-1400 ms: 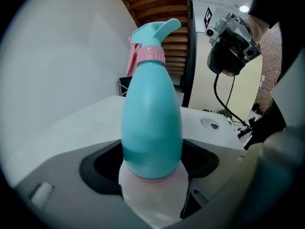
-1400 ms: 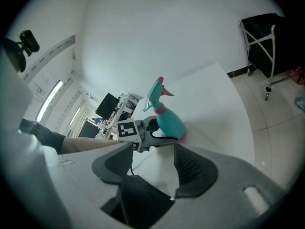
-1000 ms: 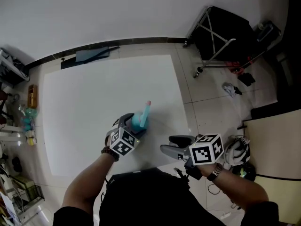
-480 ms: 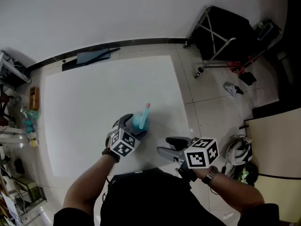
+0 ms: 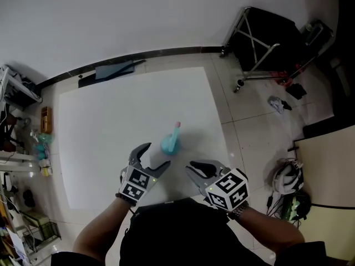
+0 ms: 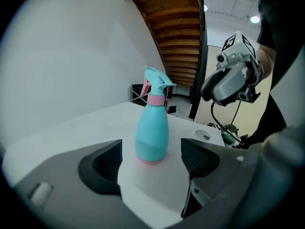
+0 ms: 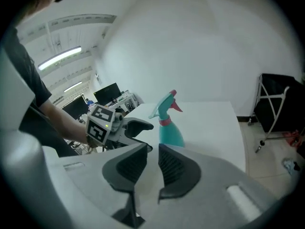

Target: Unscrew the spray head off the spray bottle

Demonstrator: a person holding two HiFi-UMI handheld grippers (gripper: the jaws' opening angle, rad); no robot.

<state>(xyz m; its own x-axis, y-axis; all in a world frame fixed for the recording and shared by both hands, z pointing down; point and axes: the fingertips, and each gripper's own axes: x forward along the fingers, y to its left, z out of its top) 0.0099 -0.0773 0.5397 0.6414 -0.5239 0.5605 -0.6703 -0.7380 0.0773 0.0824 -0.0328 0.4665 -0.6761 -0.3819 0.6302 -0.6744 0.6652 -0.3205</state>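
Observation:
A teal spray bottle [image 5: 170,143] with a pink collar and trigger stands upright on the white table [image 5: 111,121], its spray head on. My left gripper [image 5: 155,156] sits just short of it, open, with the bottle [image 6: 152,128] ahead of the wide-apart jaws and touching neither pad. My right gripper [image 5: 200,167] hovers to the bottle's right near the table's front edge. Its jaws are closing to a narrow gap with nothing between them [image 7: 152,163]. The bottle [image 7: 169,126] stands beyond them.
A black folding cart [image 5: 266,43] stands on the tiled floor at the back right. A helmet [image 5: 287,176] and cables lie on the floor to the right. Shelves with clutter [image 5: 22,148] line the left side. A blue flat item [image 5: 113,70] lies behind the table.
My left gripper has let go of the bottle and drawn back toward me. The right gripper's jaws have narrowed and it has shifted left. The bottle stays upright.

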